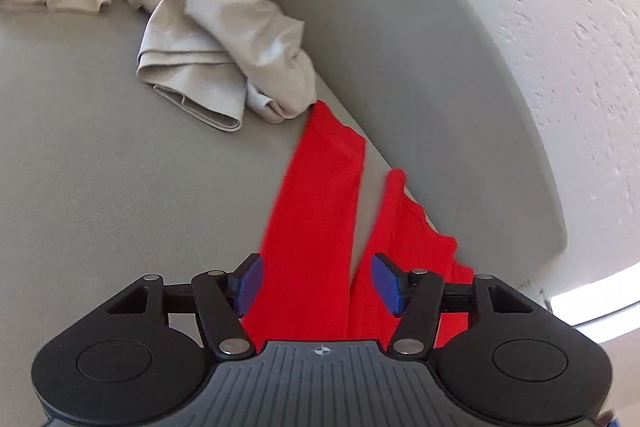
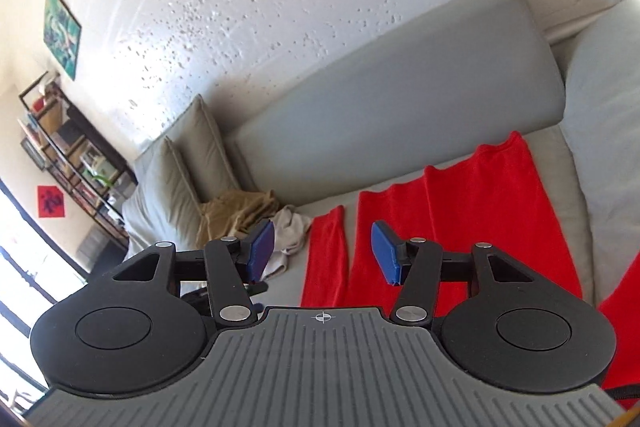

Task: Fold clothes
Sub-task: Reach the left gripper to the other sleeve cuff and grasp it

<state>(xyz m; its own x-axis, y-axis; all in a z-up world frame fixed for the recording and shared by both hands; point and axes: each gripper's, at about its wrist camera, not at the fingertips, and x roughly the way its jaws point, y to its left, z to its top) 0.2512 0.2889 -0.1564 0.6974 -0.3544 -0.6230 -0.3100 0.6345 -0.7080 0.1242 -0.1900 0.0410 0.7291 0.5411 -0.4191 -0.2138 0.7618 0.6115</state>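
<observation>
A red garment (image 1: 316, 211) lies spread on the grey sofa seat (image 1: 100, 187), its sleeve stretched toward the backrest. My left gripper (image 1: 316, 283) is open, its blue pads hovering over the red cloth, holding nothing. In the right wrist view the same red garment (image 2: 480, 223) covers the seat, with a separate sleeve strip (image 2: 326, 255) on its left. My right gripper (image 2: 322, 253) is open and empty above that sleeve and the garment's edge.
A crumpled pile of beige and tan clothes (image 1: 192, 19) lies on the seat beyond the red garment; it also shows in the right wrist view (image 2: 244, 211). The sofa backrest (image 2: 400, 79), cushions (image 2: 176, 179), a textured white wall and a shelf (image 2: 68, 155) surround the spot.
</observation>
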